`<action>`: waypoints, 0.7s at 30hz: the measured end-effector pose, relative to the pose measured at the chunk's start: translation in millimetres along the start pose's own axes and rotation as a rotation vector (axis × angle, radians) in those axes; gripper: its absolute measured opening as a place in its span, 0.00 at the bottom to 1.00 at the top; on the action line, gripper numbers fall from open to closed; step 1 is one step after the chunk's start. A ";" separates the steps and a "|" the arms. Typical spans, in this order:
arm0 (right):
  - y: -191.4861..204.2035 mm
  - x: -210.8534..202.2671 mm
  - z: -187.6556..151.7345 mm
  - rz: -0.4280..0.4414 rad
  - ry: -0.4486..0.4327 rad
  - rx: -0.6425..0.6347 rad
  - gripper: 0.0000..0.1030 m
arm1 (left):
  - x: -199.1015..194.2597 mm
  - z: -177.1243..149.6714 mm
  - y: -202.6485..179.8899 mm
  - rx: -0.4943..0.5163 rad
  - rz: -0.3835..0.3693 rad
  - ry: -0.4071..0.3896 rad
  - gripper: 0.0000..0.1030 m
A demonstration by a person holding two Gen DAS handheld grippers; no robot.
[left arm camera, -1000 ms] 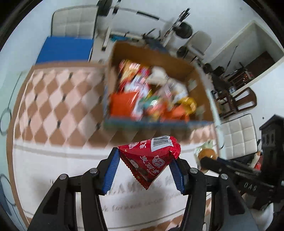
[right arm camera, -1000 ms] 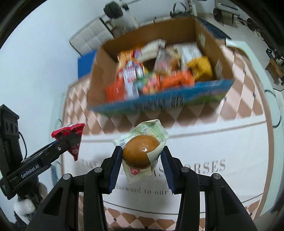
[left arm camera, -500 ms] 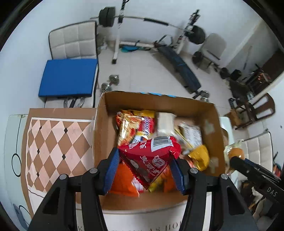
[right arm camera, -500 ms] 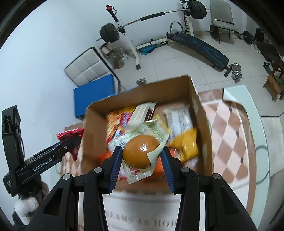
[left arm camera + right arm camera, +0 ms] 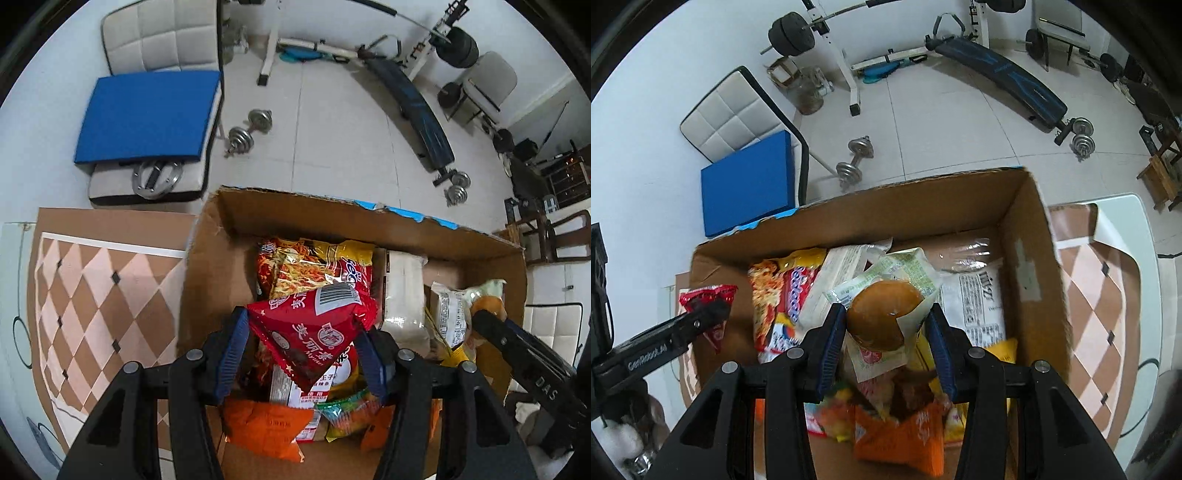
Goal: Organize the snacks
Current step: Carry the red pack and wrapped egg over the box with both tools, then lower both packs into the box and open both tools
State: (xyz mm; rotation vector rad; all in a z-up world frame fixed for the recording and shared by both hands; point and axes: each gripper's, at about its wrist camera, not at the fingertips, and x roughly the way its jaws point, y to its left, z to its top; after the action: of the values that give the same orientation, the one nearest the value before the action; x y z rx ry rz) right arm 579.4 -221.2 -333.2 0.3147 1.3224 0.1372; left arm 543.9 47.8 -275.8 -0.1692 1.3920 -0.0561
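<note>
My left gripper (image 5: 304, 354) is shut on a red triangular snack packet (image 5: 314, 328) and holds it over the left part of the open cardboard box (image 5: 221, 266). My right gripper (image 5: 886, 345) is shut on a wrapped bun (image 5: 884, 319) and holds it over the middle of the same box (image 5: 1027, 236). The box is full of snack packets: a noodle pack (image 5: 295, 266), white packs (image 5: 404, 295) and an orange bag (image 5: 266, 428). The right gripper shows at the right of the left wrist view (image 5: 491, 317). The left gripper shows at the left of the right wrist view (image 5: 713, 314).
The box stands on a table with a brown-and-pink diamond cloth (image 5: 92, 302). Beyond the table's far edge are a chair with a blue cushion (image 5: 147, 114), dumbbells (image 5: 251, 129) and a weight bench (image 5: 410, 110) on the tiled floor.
Both grippers have moved forward from over the tablecloth to above the box, each still holding its snack. The box now fills the lower half of both views.
</note>
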 end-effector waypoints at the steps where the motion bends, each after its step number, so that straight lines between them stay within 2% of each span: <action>1: 0.3 6.8 3.1 -0.003 0.012 -0.001 0.47 | 5.9 1.6 1.7 -0.009 -0.005 0.023 0.54; 4: -2.6 23.6 11.6 -0.010 0.037 0.020 0.48 | 15.1 5.0 4.3 -0.031 0.015 0.056 0.58; 5: -4.6 26.5 12.1 -0.007 0.044 0.024 0.51 | 17.6 5.9 4.0 -0.026 0.022 0.060 0.69; 6: -5.6 29.0 13.8 -0.019 0.049 0.029 0.60 | 18.8 6.5 3.8 -0.022 0.021 0.058 0.79; 7: -6.4 30.0 15.0 -0.030 0.049 0.030 0.72 | 19.2 6.7 2.5 -0.022 0.012 0.055 0.80; 9: -6.8 29.1 16.4 -0.040 0.048 0.025 0.88 | 19.4 6.6 -0.6 -0.010 0.007 0.053 0.84; 12: -7.3 27.0 16.1 -0.054 0.060 0.017 0.89 | 20.5 6.0 -5.8 0.001 0.013 0.054 0.89; 21: -6.4 8.0 -9.5 -0.108 0.078 -0.030 0.91 | 15.9 -3.5 -6.5 -0.002 0.018 0.053 0.89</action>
State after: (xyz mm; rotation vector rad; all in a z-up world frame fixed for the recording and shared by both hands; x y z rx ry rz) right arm 571.7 -223.8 -344.6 0.2136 1.4098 0.0786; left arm 543.6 38.9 -290.9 -0.1581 1.4464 -0.0441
